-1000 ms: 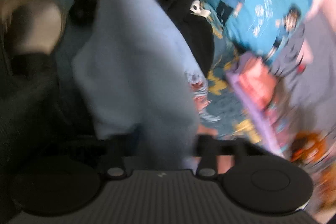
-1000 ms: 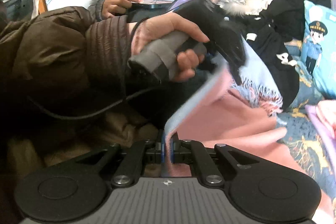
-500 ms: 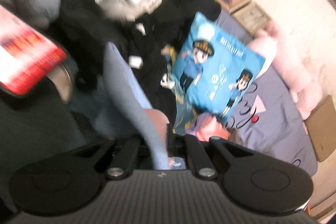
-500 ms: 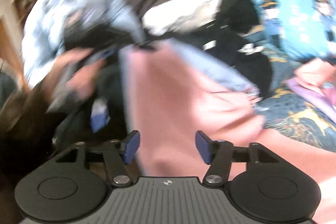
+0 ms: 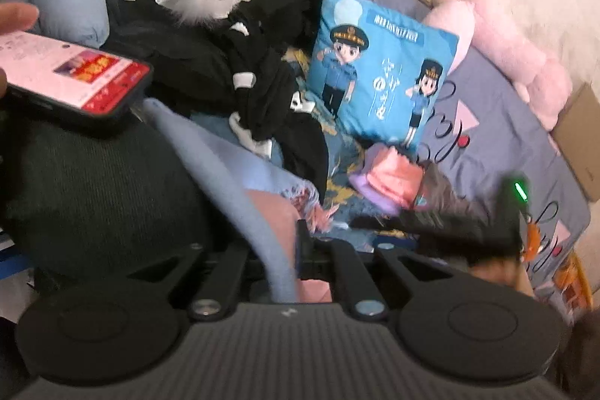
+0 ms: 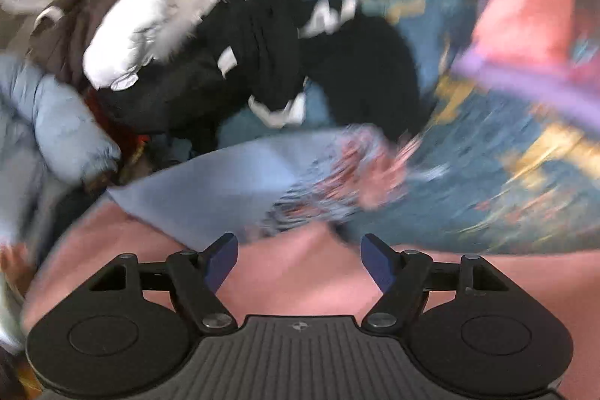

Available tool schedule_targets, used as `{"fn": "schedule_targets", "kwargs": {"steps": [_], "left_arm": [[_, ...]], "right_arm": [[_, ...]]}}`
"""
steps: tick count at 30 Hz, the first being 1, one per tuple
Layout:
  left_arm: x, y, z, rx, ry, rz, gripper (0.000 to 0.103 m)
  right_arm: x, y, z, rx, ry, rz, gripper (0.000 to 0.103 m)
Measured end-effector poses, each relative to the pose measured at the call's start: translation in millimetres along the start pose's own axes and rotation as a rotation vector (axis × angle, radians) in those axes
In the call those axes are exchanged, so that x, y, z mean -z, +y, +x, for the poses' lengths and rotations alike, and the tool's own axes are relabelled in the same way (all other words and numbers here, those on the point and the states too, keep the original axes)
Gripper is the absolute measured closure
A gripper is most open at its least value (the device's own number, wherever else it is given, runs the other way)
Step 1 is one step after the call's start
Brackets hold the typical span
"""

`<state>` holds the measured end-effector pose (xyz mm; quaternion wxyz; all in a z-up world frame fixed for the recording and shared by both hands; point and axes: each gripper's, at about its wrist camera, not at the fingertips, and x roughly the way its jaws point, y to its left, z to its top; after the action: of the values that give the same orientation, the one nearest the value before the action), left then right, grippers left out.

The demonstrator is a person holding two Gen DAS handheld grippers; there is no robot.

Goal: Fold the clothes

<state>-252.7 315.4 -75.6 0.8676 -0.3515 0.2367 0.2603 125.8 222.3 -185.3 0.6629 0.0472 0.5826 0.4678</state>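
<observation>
A fringed scarf, pale blue on one face and pink on the other, runs up from my left gripper, which is shut on its edge. In the right wrist view the same scarf lies spread below my right gripper, pink side nearest, blue corner and fringe beyond. The right jaws are opening with blue pads wide apart and nothing pressed between them; the pink cloth lies under them. My right gripper shows blurred at the right of the left wrist view.
A heap of black, white and pale blue jackets lies behind the scarf. A blue cartoon cushion, a folded pink and purple pile and a pink plush rest on the bed. A person's hand holds a phone at the left.
My right gripper let go of the scarf, opened wide and swung over toward the bed. My left gripper rose, keeping hold of the scarf's edge.
</observation>
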Motion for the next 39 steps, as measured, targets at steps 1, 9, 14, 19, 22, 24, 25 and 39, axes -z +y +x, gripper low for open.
{"fn": "schedule_targets", "kwargs": {"steps": [1, 9, 14, 19, 22, 24, 25, 39], "left_arm": [[1.0, 0.1, -0.1, -0.003, 0.002, 0.008, 0.098], [5.2, 7.8, 1.1, 0.009, 0.026, 0.026, 0.098], [6.8, 6.9, 4.6, -0.005, 0.036, 0.060, 0.098], [9.7, 5.4, 6.8, -0.045, 0.050, 0.114, 0.098], [10.7, 5.2, 8.2, -0.051, 0.058, 0.132, 0.097], [11.4, 4.5, 9.0, -0.048, 0.062, 0.140, 0.098], [11.9, 4.1, 9.0, -0.051, 0.062, 0.143, 0.099], [13.6, 13.8, 5.6, -0.080, 0.083, 0.137, 0.098]], "right_arm": [[-6.4, -4.1, 11.1, -0.048, 0.032, 0.086, 0.031], [28.3, -14.8, 71.8, -0.322, 0.232, 0.677, 0.031], [45.7, -16.4, 95.3, -0.321, 0.263, 0.859, 0.031], [52.3, -9.4, 87.3, -0.358, 0.202, 0.954, 0.033], [51.8, -1.8, 77.1, -0.339, 0.161, 0.952, 0.032], [52.6, 3.1, 80.3, -0.288, 0.168, 0.956, 0.032], [54.7, 3.7, 83.2, -0.259, 0.173, 0.971, 0.032], [58.5, -2.1, 116.4, -0.080, 0.073, 0.950, 0.057]]}}
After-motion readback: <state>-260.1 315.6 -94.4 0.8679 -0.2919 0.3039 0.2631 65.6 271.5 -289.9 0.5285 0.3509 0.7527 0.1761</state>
